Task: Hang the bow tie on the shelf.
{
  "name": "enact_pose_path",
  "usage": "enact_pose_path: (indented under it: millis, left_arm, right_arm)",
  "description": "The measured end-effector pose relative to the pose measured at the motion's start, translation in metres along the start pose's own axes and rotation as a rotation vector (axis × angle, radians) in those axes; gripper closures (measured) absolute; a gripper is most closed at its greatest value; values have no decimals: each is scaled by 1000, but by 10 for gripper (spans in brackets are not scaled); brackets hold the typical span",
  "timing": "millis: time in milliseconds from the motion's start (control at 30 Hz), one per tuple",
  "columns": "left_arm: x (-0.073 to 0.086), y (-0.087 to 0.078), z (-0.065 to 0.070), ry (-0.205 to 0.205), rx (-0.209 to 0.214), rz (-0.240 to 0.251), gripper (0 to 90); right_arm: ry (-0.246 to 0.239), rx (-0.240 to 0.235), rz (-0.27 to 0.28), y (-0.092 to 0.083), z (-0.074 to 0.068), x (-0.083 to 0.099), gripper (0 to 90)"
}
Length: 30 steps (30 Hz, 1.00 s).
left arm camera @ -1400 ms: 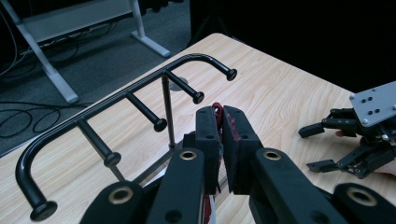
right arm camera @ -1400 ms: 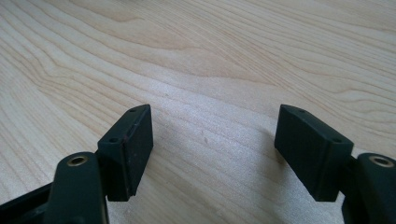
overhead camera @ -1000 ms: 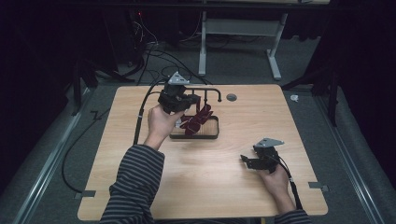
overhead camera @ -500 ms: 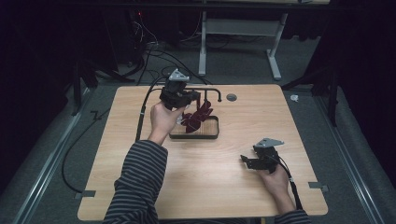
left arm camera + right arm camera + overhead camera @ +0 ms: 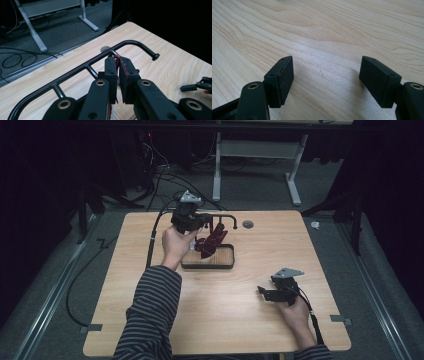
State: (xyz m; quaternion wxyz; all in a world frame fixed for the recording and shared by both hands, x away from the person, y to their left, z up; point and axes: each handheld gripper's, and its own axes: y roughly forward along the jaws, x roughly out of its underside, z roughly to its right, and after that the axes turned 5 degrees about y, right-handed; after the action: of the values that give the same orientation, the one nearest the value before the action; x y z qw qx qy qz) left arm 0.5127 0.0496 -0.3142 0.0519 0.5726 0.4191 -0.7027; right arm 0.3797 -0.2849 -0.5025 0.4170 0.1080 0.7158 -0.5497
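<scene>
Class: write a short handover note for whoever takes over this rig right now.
Left claw: shut on the dark red item, held up at the black rack's bar.
Right claw: open, nothing between its jaws, low over bare table at the near right.
Rack stands on a wooden tray at table centre.
Done: item gripped and lifted to the rack.
Left: probably hang it on the bar, then release.

Light wooden table [image 5: 220, 320]; tray [image 5: 207, 265] on it, right claw [image 5: 263, 292] resting.
</scene>
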Motion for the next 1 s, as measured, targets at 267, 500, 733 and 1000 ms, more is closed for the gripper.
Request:
enact_pose_path:
  millis: [267,500,733,1000]
  left_arm:
    - [4,4,-4,4,-22,-26,842]
    - [9,5,-9,-4,-32,-40,835]
    - [10,2,-9,0,-50,-40,806]
    - [15,-1,-7,-4,-66,-30,650]
  right_arm:
    - [2,1,-2,0,0,0,291]
    - [4,1,-2,0,0,0,291]
    - [4,1,-2,0,0,0,291]
    - [4,-1,-1,0,0,0,291]
